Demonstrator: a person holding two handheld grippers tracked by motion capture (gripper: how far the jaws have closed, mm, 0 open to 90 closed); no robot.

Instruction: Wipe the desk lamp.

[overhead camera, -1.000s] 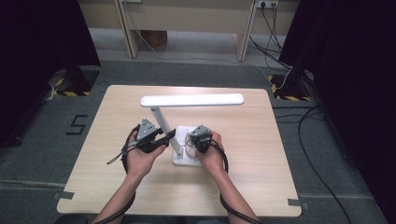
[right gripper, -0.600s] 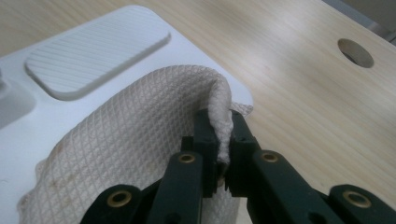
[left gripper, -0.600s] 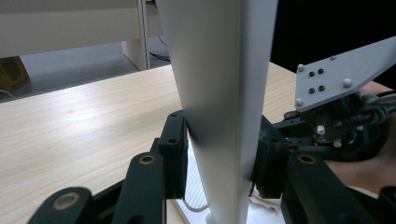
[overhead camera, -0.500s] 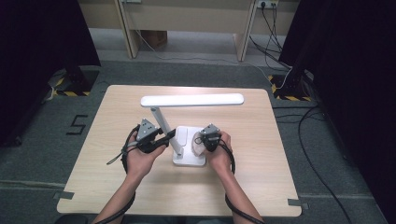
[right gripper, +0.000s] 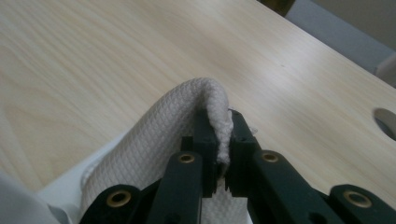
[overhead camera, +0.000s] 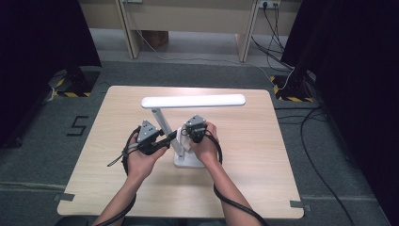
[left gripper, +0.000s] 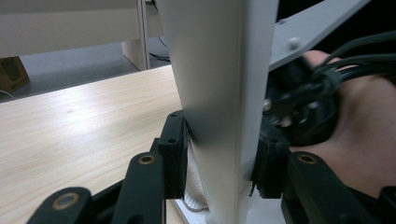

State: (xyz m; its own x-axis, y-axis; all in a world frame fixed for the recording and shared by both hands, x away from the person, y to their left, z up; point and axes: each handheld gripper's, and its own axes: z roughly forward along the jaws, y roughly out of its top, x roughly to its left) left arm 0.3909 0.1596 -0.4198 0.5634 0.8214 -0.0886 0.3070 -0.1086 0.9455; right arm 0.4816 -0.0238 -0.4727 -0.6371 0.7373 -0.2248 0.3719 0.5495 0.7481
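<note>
Half lamp base [overhead camera: 189, 161] hidden, cloth [right gripper: 154, 140] cropped

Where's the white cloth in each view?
High view: white cloth at centre, by the desk lamp's post, under the right gripper.
Left gripper view: a sliver at bottom centre, beside the post.
Right gripper view: centre, pinched between the jaws.
Shared landmark: the desk lamp's white base.
</note>
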